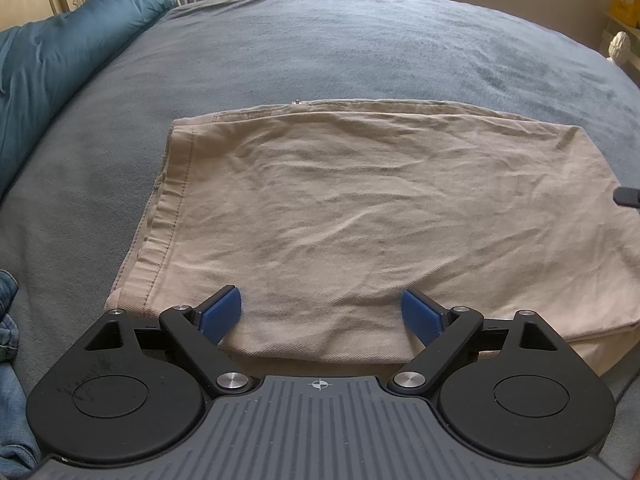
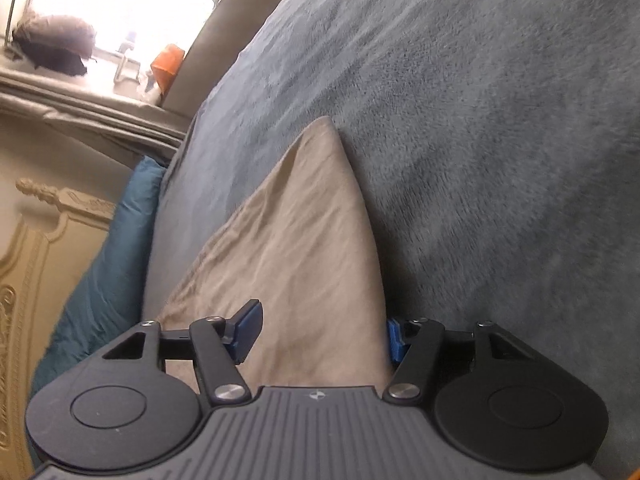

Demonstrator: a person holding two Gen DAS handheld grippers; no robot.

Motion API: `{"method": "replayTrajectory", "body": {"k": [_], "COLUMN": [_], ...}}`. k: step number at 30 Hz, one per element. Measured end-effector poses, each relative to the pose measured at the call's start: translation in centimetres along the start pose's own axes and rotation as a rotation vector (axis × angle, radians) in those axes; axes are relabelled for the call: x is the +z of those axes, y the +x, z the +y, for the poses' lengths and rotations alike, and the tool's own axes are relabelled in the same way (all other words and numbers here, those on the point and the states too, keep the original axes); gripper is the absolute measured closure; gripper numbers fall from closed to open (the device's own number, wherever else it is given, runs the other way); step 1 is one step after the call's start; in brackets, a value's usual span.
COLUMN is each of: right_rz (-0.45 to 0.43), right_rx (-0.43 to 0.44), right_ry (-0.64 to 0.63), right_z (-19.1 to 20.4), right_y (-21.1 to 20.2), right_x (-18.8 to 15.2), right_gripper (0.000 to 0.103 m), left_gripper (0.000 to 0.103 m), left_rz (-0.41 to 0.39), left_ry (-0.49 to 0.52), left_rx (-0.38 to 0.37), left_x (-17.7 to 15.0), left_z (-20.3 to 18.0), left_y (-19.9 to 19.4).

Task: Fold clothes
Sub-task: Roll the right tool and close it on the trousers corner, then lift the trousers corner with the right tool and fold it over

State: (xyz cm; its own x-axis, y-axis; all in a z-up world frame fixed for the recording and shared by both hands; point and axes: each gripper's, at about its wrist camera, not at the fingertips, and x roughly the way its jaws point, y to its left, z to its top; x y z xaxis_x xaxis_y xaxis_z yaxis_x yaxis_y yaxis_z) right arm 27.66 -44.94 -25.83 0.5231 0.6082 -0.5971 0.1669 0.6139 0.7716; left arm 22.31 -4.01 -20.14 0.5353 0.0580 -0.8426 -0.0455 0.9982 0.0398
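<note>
A beige folded garment [image 1: 360,216] lies flat on the grey-blue bed cover [image 1: 320,48]. Its stitched hem runs down the left side. My left gripper [image 1: 320,316] is open, and its blue pads [image 1: 222,314] stand wide apart just above the garment's near edge without pinching any cloth. In the right wrist view the scene is rolled sideways. The garment [image 2: 304,240] runs up to a pointed corner. My right gripper [image 2: 322,334] straddles its edge, one blue pad [image 2: 248,330] over the cloth and the other against the bed cover [image 2: 500,160]. The jaws stand apart, not clamped.
A teal pillow [image 1: 60,64] lies along the left of the bed, also in the right wrist view [image 2: 104,280]. Blue denim [image 1: 8,344] sits at the near left edge. A cream carved headboard [image 2: 28,280] and a bright window sill [image 2: 100,52] with items border the bed.
</note>
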Motion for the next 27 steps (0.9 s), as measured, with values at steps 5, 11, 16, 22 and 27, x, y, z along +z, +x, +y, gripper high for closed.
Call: {"method": "replayTrajectory", "body": {"k": [5,11,16,22,27], "right_rz": [0.043,0.097,0.096,0.045,0.039], "right_rx": [0.027,0.084,0.13,0.131,0.138], "right_ry": [-0.017,0.077,0.164,0.019,-0.11], "right_z": [-0.5,-3.5,-4.8,-0.5,3.8], "right_y": [-0.1,-1.3,-1.2,-2.3,-3.0], "right_x": [0.0,-1.6,-1.9,-0.5,0.4], "right_gripper": [0.05,0.077,0.084,0.093,0.094], "left_gripper": [0.014,0.013,0.012,0.015,0.021], "left_rz": [0.001,0.001,-0.009,-0.135,-0.25], "left_ry": [-0.004,-0.004,0.007,0.051,0.176], "left_rx": [-0.002,-0.002,-0.002,0.02,-0.003], "left_x": [0.0,-0.1,-0.2,-0.2,2.2], "left_z": [0.0,0.0,0.1,0.6,-1.1], "left_y": [0.0,0.1,0.1,-2.0,-3.3]}}
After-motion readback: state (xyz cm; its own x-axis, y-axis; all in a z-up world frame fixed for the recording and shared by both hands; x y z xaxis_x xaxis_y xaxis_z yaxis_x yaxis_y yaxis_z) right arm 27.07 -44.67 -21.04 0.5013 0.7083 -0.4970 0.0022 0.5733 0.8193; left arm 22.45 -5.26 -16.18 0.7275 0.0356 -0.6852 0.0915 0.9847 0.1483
